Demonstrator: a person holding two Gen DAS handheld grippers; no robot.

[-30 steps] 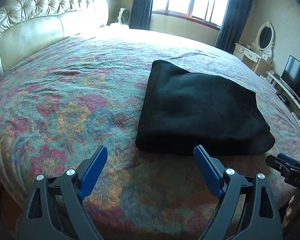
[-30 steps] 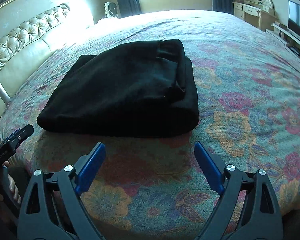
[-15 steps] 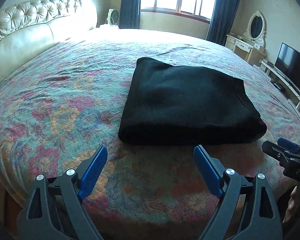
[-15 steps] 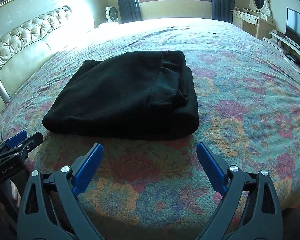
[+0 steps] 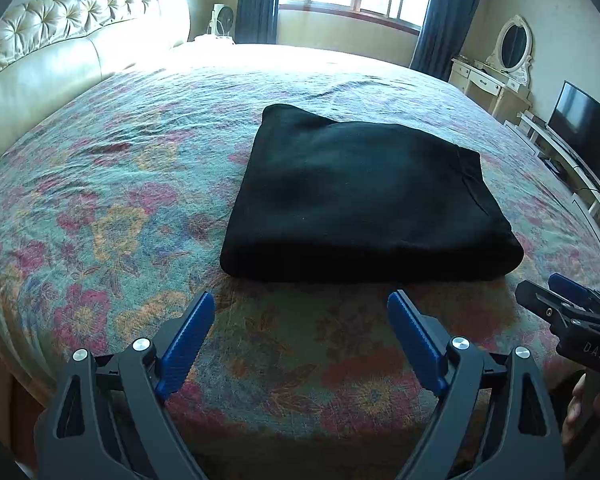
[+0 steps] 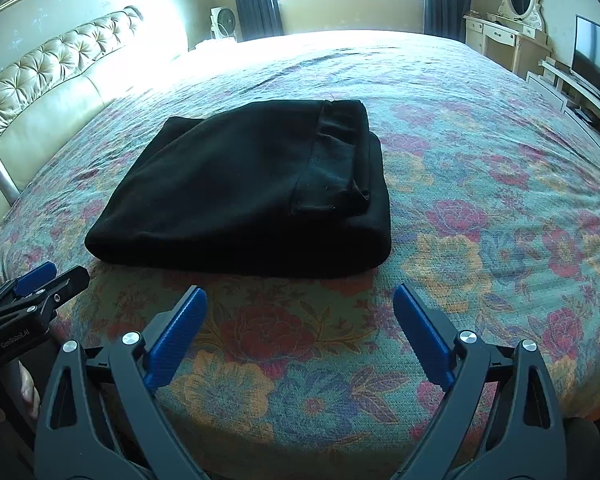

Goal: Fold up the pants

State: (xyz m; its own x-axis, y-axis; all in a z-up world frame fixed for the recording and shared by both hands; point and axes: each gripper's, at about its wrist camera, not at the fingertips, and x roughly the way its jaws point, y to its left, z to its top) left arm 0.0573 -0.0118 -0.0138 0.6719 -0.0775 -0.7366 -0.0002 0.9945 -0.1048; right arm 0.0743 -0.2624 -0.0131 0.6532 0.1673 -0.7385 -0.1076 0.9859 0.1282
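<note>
Lying folded just ahead of both grippers, left (image 5: pixel 296 326) and right (image 6: pixel 300 320), the pants (image 6: pixel 240 184) stretched crosswise, jaws spread empty.

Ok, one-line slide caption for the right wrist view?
Folded black pants lie on the floral bedspread; the open right claw hovers empty at the bed's near edge.

Pants (image 5: pixel 360 196) matt black cloth; headboard (image 5: pixel 60 52) glossy leather.
</note>
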